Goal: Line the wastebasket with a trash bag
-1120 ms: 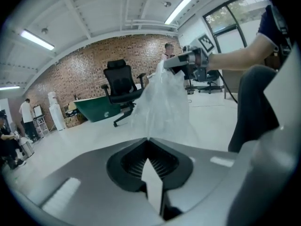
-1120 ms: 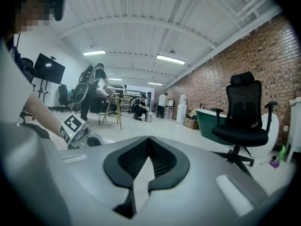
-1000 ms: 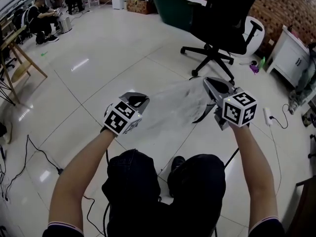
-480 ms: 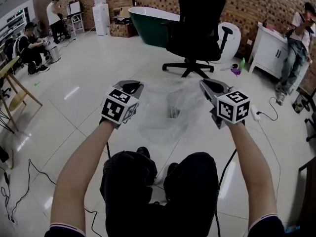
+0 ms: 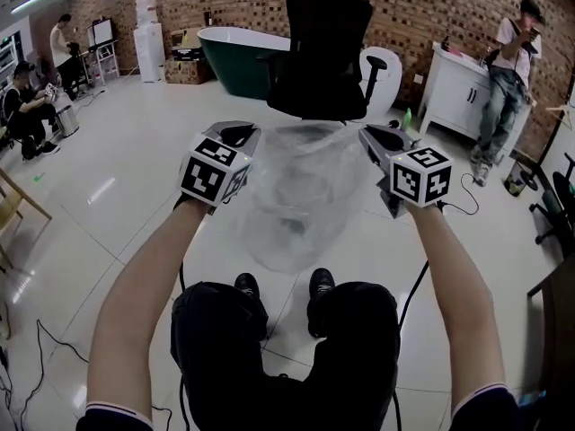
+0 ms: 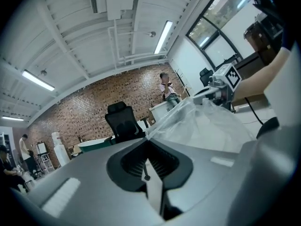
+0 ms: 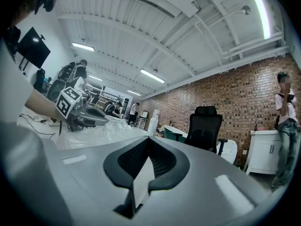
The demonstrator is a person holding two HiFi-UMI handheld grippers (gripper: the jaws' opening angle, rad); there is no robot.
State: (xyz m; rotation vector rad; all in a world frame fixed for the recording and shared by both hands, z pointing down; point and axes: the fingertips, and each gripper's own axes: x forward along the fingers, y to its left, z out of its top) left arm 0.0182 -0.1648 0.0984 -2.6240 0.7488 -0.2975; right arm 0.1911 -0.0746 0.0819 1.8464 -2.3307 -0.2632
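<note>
— Where's the trash bag (image 5: 301,196)?

— Centre of the head view, hanging in the air, its rim stretched between the two claws. The left claw (image 5: 237,136) is clamped tight on the film at one side, and the right claw (image 5: 377,138) is clamped tight on the other.

— So how far along?

— Early, I'd say. The bag is out and spread, mouth partly open. No view shows me the wastebasket. Fitting the bag in and folding its rim over is all left.

Black office chair (image 5: 321,52) before a brick wall (image 5: 449,7); green bathtub (image 5: 232,54) beside it; white cabinet (image 5: 460,101) nearby
</note>
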